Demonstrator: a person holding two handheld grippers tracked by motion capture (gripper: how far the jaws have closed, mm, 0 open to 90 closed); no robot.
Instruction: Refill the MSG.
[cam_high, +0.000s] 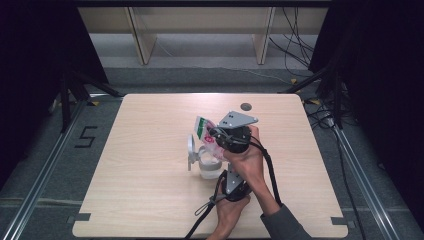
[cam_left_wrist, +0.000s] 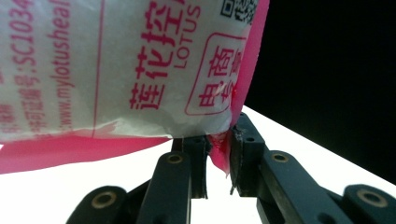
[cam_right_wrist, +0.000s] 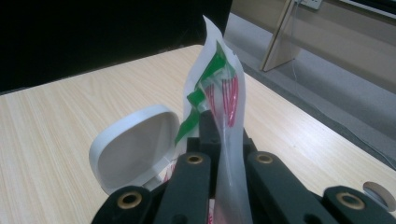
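Both grippers pinch the thin, crinkly white-and-pink plastic pouch (cam_high: 205, 131) over the white lidded container (cam_high: 209, 167) at mid-table: right gripper (cam_right_wrist: 219, 135) clamped, left gripper (cam_left_wrist: 218, 156) nipping its pink edge. It looks light, limp and slippery; sealed edges seem the best hold.

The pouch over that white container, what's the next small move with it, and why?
Probably tip the pouch a little further toward the white container. Both claws, left and right, are shut on it, it hangs above the container, and the lid stands flipped open.
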